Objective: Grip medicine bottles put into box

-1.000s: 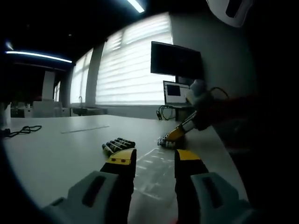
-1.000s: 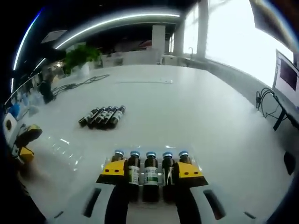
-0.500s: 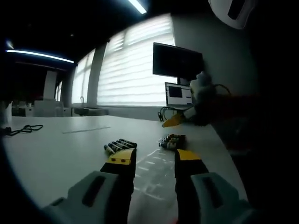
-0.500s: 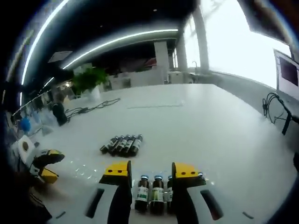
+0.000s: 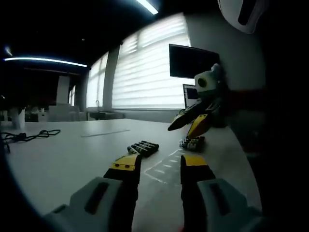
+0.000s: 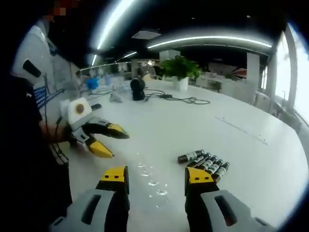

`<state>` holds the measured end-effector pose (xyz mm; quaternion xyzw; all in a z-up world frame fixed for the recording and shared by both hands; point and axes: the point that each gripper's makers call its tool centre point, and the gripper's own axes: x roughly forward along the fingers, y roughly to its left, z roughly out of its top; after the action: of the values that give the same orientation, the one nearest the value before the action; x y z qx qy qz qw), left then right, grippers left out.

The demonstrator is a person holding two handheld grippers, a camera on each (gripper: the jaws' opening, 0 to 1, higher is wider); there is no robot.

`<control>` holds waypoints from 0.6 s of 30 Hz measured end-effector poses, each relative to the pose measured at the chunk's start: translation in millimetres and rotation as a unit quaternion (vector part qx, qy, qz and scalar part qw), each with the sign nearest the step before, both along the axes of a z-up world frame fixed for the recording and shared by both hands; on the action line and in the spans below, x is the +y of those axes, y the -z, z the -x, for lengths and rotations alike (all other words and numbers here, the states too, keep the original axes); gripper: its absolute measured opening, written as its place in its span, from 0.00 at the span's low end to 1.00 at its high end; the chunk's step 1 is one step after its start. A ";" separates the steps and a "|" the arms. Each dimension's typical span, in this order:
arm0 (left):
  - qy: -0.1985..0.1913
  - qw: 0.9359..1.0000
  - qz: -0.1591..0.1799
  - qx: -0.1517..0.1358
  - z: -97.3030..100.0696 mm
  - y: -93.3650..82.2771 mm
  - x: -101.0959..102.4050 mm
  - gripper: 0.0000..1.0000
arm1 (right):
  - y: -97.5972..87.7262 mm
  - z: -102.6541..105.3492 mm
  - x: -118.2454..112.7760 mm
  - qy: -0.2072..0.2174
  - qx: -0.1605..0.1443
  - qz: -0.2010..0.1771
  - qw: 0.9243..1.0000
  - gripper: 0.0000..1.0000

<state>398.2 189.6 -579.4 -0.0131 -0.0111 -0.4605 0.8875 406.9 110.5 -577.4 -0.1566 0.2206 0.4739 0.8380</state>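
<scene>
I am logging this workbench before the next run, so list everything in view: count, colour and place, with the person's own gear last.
Loose bottles: about five, dark, lying side by side on the table beyond the right gripper.
Boxed bottles: a row, dark with pale caps, under the right gripper in the left gripper view; count unclear.
Clear box: one, transparent, on the table between the jaws.
Table: one, white.
Plant: one, green, far end.
Cables: black, near the plant.
Monitor: one, black, by the blinds.
Left gripper: yellow-tipped, open.
Right gripper: yellow-tipped, open.
</scene>
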 end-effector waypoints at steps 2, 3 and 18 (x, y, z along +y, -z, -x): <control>-0.003 1.000 0.006 -0.001 -0.8 -1.9 0.3 0.25 | 4.9 4.6 10.5 -0.044 0.003 0.020 0.999 0.47; -0.005 1.000 0.006 -0.002 -1.5 -1.8 0.5 0.25 | 6.6 6.5 16.6 -0.071 -0.002 0.029 0.997 0.52; -0.006 1.000 -0.018 0.004 -4.0 6.6 -4.4 0.25 | 57.2 22.3 23.9 -0.223 0.053 0.134 0.964 0.57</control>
<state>402.2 185.2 -586.0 0.0014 0.0010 -0.4548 0.8906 384.5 134.5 -634.6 -0.2874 0.2862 0.6222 0.6696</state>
